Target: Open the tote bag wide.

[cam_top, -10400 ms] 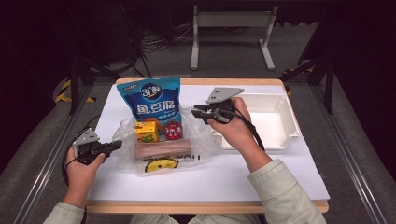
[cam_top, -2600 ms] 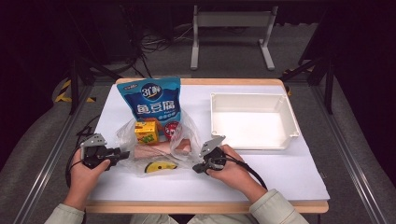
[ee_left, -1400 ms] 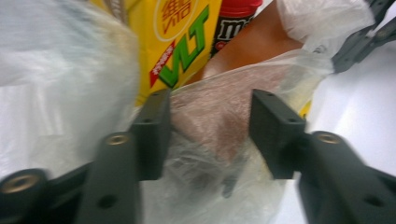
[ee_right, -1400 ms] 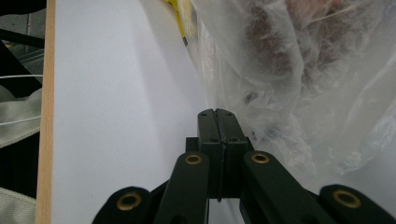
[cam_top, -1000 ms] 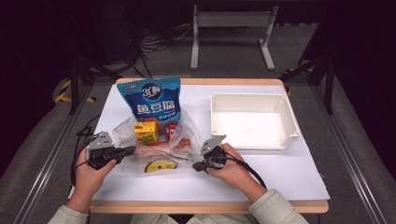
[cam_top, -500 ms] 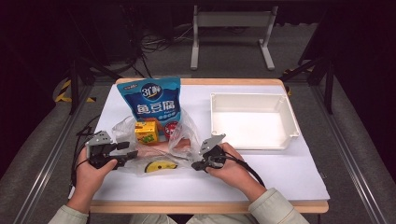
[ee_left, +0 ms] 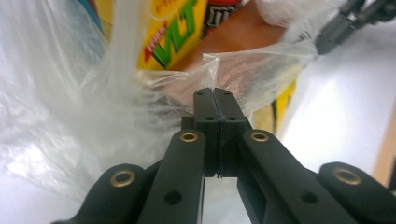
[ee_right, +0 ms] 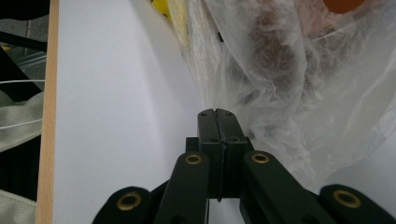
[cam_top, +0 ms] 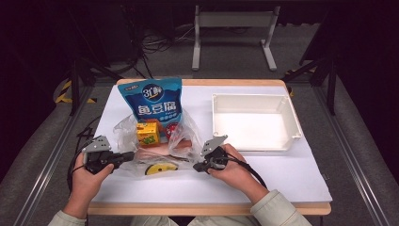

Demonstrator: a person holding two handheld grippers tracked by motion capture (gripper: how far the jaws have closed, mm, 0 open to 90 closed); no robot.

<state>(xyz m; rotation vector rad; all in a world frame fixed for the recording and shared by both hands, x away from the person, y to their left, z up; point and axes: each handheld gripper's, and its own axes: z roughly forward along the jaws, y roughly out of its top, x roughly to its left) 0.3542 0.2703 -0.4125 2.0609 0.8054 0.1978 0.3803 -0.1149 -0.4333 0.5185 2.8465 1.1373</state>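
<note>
Plastic bag (cam_top: 155, 141) of snacks lay near the table's (cam_top: 282, 174) front edge, left of middle, its rim pinched by left gripper (cam_top: 128, 155) and right gripper (cam_top: 200, 167), jaws pressed together on film; opening step likely, next pull rims apart.

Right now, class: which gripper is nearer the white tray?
Right. The right gripper sits just off the white tray's near-left corner; the left gripper is across the plastic bag, farther left.
</note>
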